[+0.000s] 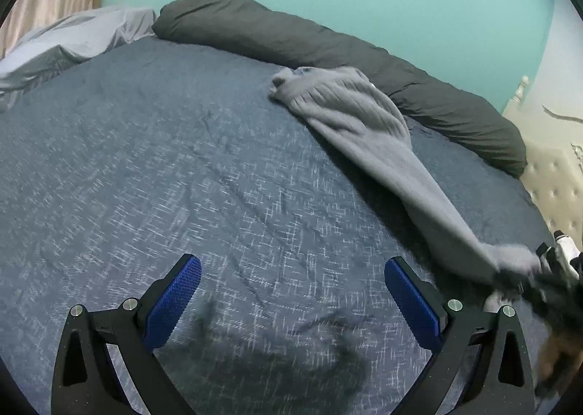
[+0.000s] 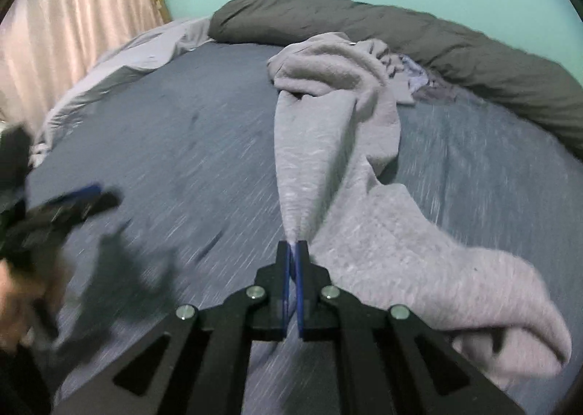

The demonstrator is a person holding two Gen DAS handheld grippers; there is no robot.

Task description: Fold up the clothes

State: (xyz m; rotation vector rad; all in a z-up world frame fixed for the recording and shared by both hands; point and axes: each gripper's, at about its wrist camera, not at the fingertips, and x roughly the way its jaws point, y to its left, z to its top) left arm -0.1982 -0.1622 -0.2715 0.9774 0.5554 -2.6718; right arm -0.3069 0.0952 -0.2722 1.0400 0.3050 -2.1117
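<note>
A: R gripper (image 2: 294,245) state?
B: Pressed together, a fold of the sweater (image 2: 339,145) is pinched. L gripper (image 1: 292,278) is spread, nothing held.
A: Sweater location?
B: Stretched across the bed (image 1: 145,159), near the pillow (image 1: 328,46).

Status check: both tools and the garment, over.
Right tool shut on grey sweatpants, cloth stretched taut. Left tool open, empty, over blue bedspread. Nothing in the way.
</note>
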